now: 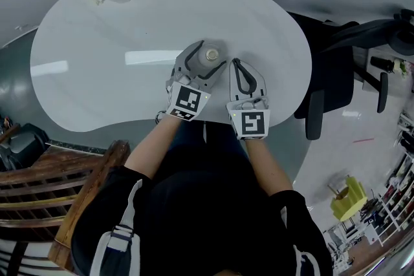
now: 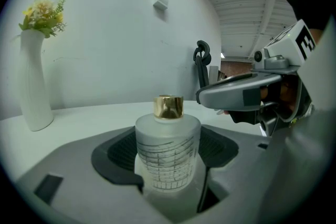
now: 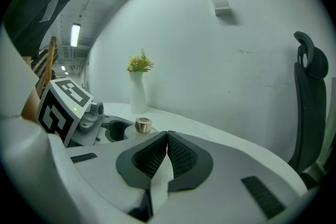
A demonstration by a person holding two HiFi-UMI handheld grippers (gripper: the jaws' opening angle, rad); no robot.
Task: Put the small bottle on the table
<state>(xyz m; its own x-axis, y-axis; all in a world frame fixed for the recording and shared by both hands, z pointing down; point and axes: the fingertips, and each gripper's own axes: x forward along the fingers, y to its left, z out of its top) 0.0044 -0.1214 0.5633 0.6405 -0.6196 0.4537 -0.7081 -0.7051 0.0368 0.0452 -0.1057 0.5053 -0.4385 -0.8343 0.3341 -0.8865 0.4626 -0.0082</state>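
Gripping the small bottle point(image 2: 168, 149) upright by its frosted body, the left gripper point(image 1: 202, 61) sits over the white table point(image 1: 116, 74) toward its near edge; whether the base touches is hidden. Best lower straight, then part the jaws evenly. The right gripper point(image 1: 237, 66), jaws together on nothing, rests just beside.

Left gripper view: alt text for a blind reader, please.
A small frosted glass bottle with a gold cap is held upright between the left gripper's jaws. A white vase of yellow flowers stands behind on the white table.
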